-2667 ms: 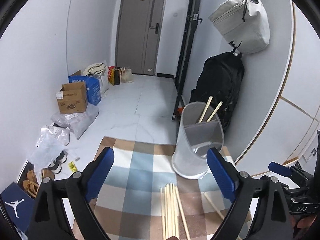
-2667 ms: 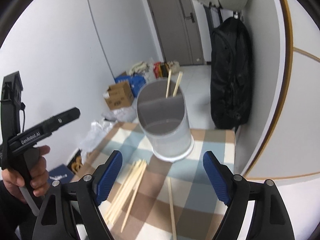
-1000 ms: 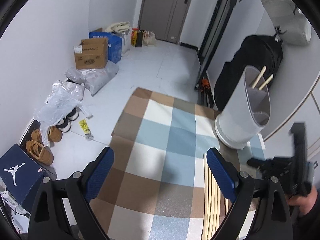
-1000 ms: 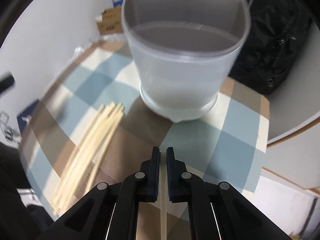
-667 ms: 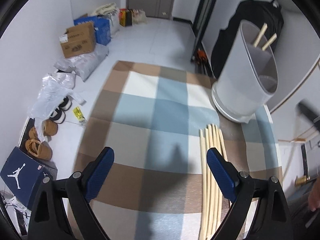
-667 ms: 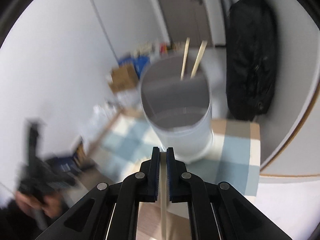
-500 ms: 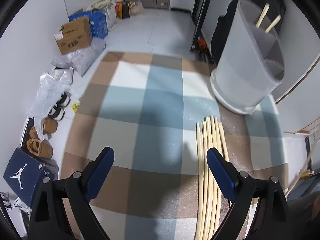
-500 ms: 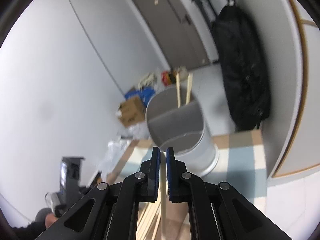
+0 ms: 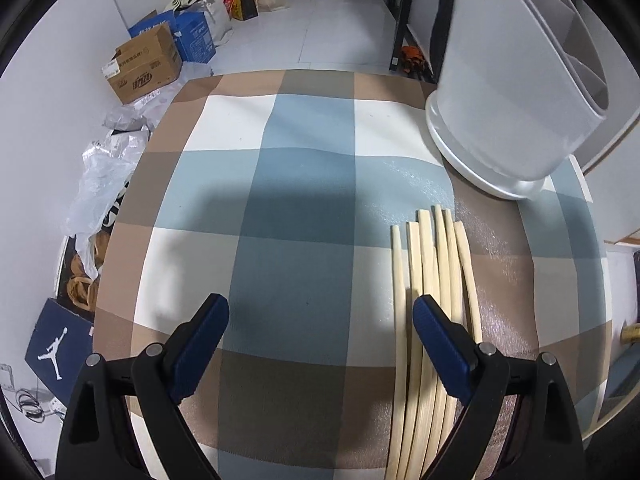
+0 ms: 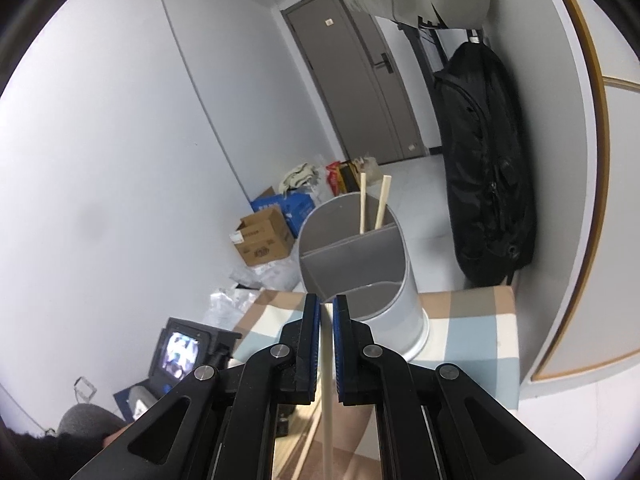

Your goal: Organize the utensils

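Several pale wooden chopsticks lie side by side on the checked tablecloth. My left gripper hangs over the cloth, open and empty, its right finger above the bundle's left edge. A grey divided utensil holder stands at the far right of the table. In the right wrist view, my right gripper is shut on a single chopstick that runs down between the pads. It is raised in front of the holder, whose back compartment has two chopsticks standing in it.
The table's far and left edges drop to a white floor with cardboard boxes, plastic bags and a shoe box. A black backpack hangs on the wall right of the holder. The left gripper's screen shows low left.
My right gripper lifted the single chopstick off the cloth and tilted up to face the holder from above the table. My left gripper swung down over the cloth, nearer the chopstick bundle.
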Demonstrator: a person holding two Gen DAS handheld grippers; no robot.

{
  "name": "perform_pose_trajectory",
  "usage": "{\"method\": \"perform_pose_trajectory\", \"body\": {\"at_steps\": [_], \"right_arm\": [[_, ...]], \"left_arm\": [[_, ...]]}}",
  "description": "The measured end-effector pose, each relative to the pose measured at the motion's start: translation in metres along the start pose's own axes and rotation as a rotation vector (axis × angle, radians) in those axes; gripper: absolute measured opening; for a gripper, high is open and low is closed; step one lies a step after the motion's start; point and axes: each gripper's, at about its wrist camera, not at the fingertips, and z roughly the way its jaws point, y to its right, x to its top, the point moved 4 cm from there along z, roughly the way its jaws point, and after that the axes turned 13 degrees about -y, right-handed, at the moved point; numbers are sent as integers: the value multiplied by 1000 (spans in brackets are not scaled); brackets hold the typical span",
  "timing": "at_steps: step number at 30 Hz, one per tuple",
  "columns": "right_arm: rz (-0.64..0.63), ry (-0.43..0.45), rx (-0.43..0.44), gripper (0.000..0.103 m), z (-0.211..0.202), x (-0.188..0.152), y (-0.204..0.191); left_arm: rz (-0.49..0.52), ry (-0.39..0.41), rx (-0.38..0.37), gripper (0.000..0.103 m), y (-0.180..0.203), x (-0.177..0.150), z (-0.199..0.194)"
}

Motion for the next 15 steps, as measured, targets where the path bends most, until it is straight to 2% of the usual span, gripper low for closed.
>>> {"method": "perform_pose_trajectory", "body": {"at_steps": [2,3,11,14,15], "right_arm": [[7,-7,5,6,1,-1,1],[9,-11,4,6,1,-1,2],[24,11,4,6,-6,4,0],[32,11,3,6,-6,5,2],[33,11,3,6,-6,5,3]], "left_arm": [[-23,-12,-6,89,-2,1,2],[-24,-26,-3,84,-1,2,5],[-14,-27,-3,80,12,20,7],[-14,-15,-5,72,13,26,7],[-14,-9,-6,65,14,26,6]]}}
